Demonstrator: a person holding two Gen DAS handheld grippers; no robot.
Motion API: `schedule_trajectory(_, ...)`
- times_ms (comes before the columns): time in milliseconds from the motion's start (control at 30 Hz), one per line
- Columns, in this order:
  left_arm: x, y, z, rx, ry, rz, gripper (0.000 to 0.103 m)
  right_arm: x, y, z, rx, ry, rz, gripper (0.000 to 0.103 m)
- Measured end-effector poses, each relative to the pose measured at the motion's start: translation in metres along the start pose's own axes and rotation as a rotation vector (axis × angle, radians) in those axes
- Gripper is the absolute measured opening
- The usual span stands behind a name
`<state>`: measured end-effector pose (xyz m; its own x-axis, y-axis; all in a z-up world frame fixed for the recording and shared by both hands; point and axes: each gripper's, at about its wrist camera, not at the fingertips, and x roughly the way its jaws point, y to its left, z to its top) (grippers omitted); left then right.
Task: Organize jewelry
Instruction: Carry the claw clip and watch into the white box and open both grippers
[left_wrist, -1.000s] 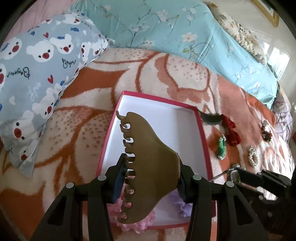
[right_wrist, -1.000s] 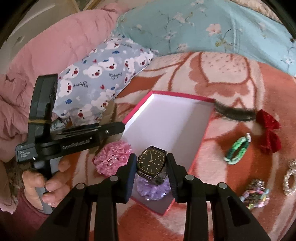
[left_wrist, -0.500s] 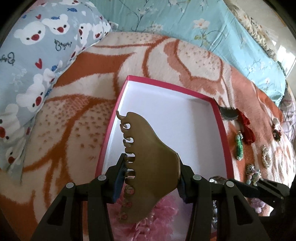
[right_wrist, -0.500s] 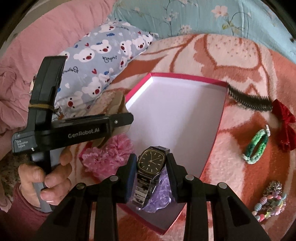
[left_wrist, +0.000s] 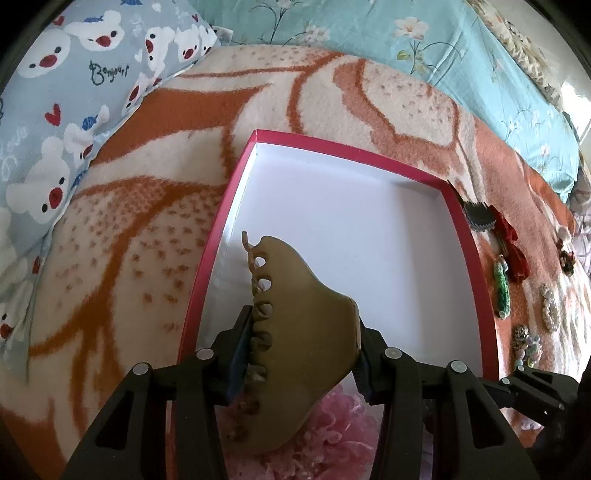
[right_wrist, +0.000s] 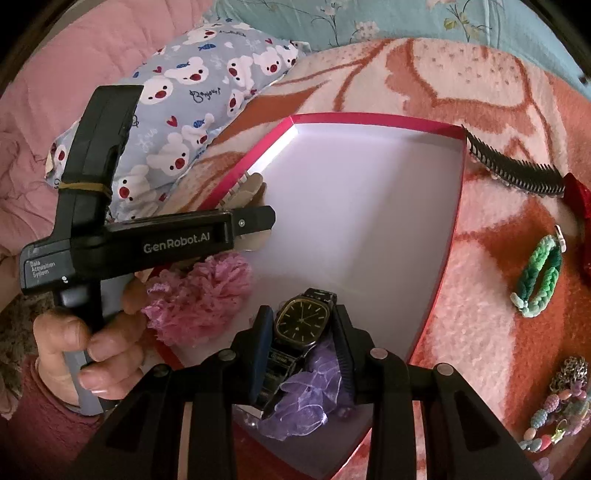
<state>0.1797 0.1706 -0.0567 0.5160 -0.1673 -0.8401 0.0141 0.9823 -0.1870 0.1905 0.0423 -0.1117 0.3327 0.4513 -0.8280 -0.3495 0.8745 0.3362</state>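
Left wrist view shows your left gripper (left_wrist: 301, 345) clamped across the stiff, light claw clip (left_wrist: 295, 332) above the box's (left_wrist: 476, 258) near-left corner, while your right gripper (right_wrist: 301, 345) pinches the heavier, slippery watch (right_wrist: 303, 321) by its case.

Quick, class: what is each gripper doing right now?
Left gripper: shut on the hair claw.
Right gripper: shut on the watch.
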Motion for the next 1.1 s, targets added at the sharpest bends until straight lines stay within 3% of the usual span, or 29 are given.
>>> schedule_trajectory(267, -0.003, -0.001, -0.003, 0.011, 0.001, 0.004, 0.047, 0.002, 0.002, -0.001, -0.012, 0.001, 0.0, 0.038)
schedule_trajectory(600, -0.006, -0.005, -0.003, 0.015, 0.017, 0.017, 0.053, -0.003, 0.004, -0.001, -0.009, -0.008, 0.021, 0.056)
schedule_trajectory(867, -0.021, -0.004, -0.004, 0.003, 0.002, 0.014, 0.064, -0.027, -0.001, -0.005, 0.004, -0.043, 0.01, 0.059)
schedule_trajectory(1100, -0.036, -0.006, -0.011, -0.014, -0.012, 0.005, 0.065, -0.052, -0.009, -0.012, 0.007, -0.075, -0.006, 0.062)
